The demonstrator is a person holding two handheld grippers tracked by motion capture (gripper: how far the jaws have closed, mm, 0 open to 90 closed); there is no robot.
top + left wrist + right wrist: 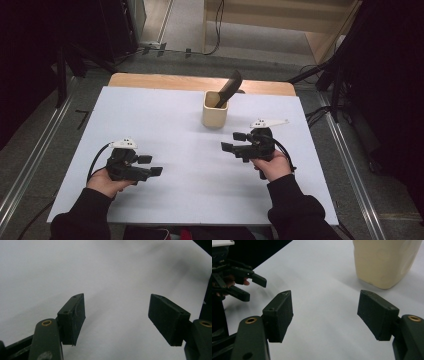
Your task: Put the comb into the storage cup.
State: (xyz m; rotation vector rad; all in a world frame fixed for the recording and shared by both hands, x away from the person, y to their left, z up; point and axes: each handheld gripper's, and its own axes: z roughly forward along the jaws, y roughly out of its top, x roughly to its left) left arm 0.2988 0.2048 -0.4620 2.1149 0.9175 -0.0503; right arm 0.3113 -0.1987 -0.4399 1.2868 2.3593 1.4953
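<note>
A cream square cup (215,109) stands at the back middle of the white table (165,125), with a dark flat tool (229,88) leaning out of it. My right gripper (233,141) hovers to the cup's front right, open, nothing between its jaws. In the right gripper view the cup (384,260) stands just beyond the right gripper (325,312), up and to the right. My left gripper (150,165) is held low at the front left, open and empty. The left gripper (117,317) looks over bare white surface.
The other hand's gripper (235,282) appears at the left of the right gripper view. A strip of wooden tabletop (200,82) runs behind the white sheet. Dark stands and cables (320,75) surround the table on the floor.
</note>
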